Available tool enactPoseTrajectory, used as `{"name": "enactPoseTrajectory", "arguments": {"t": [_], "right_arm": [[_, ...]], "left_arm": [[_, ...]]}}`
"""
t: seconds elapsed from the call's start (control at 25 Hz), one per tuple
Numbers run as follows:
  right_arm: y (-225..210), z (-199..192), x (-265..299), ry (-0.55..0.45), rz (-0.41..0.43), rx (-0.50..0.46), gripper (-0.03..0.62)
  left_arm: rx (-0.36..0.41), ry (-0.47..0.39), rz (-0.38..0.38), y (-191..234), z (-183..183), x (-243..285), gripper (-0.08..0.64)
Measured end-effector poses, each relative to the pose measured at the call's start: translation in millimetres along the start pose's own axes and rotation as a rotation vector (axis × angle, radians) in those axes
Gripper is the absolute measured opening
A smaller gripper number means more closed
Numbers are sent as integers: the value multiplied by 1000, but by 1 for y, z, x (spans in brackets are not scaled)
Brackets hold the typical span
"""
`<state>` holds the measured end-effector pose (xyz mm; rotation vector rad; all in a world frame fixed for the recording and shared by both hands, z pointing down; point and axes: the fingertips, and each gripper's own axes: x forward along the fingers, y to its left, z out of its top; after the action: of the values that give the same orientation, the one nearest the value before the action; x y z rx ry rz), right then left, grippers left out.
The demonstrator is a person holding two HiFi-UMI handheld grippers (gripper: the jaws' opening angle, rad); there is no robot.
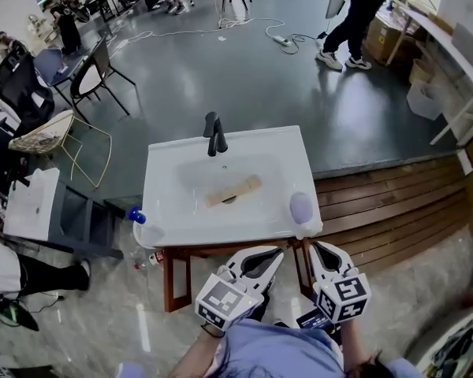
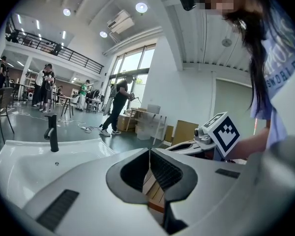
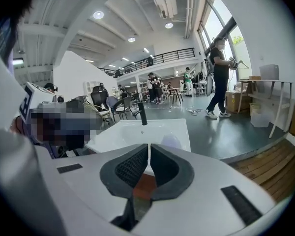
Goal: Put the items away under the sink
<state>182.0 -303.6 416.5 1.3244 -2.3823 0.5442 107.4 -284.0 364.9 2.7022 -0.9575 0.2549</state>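
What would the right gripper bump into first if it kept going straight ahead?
Probably the front edge of the white sink, right ahead of the shut right gripper. It might instead meet the wooden stand just below; depth is unclear.

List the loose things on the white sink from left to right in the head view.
In order: blue-topped object → tan flat strip → pale lilac rounded object.
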Motion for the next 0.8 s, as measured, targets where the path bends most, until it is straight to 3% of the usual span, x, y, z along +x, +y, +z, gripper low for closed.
{"name": "enactPoseTrajectory", "arguments": {"t": [0.16,0.24,0.28,0.56,0.8], "right_arm": [[-11,-3,27,42,18,-33,26],[-13,-8,41,75,45,-45,175],[-16,-10,48,91,51,-51,208],[-41,-23,96,161,42,-65,329],[-65,-33,131,262,19,-119,386]], "left_arm": [[8,10,-10,17,-1,10,17],[7,16,-17,25,-3,14,17],[5,18,-21,28,-4,16,17],[-18,35,-33,49,-10,27,17],[-36,49,-41,62,-16,36,18]]}}
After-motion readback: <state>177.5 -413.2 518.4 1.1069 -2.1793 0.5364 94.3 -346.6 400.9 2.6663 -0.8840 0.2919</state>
